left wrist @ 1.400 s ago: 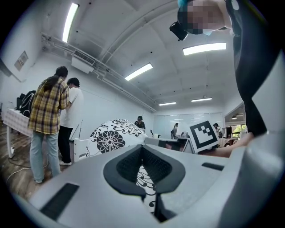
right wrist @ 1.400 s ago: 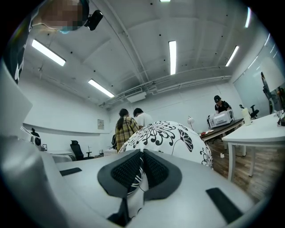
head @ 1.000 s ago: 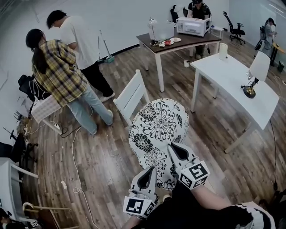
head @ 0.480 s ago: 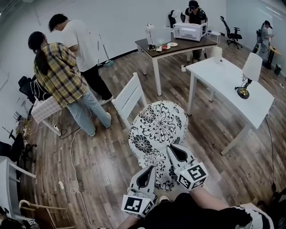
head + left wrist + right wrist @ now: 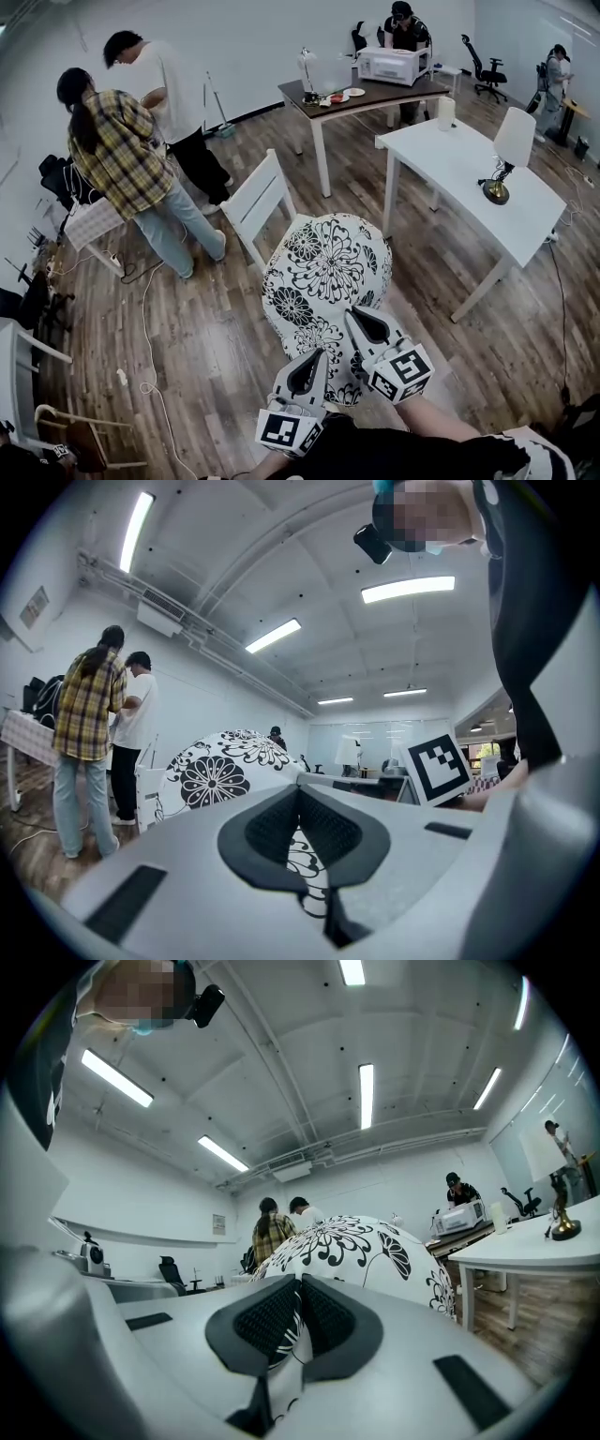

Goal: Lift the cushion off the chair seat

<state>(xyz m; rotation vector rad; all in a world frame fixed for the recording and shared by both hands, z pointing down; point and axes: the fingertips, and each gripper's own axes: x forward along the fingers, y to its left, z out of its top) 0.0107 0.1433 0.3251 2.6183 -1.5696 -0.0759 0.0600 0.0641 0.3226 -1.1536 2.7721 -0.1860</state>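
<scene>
A round white cushion with black flower print (image 5: 323, 272) hangs in front of me, held up by its near edge. My left gripper (image 5: 310, 362) is shut on the cushion's lower left rim, and my right gripper (image 5: 360, 324) is shut on the rim beside it. In the left gripper view the printed fabric (image 5: 217, 769) runs into the pinched pads of the left gripper (image 5: 299, 829). The right gripper view shows the same: cushion (image 5: 361, 1246) with cloth pinched in the right gripper (image 5: 297, 1319). The white slatted chair (image 5: 253, 201) stands just behind and left of the cushion, which hides its seat.
Two people (image 5: 127, 155) stand at the back left by a small table. A white table with a lamp (image 5: 473, 173) is at the right, a dark-topped table with a microwave (image 5: 361, 94) behind it. Cables trail on the wood floor (image 5: 145, 319) at left.
Both grippers have carried the cushion along together, still pinched. The chair and the tables have slid leftward in the head view, and the chair back now shows further left of the cushion.
</scene>
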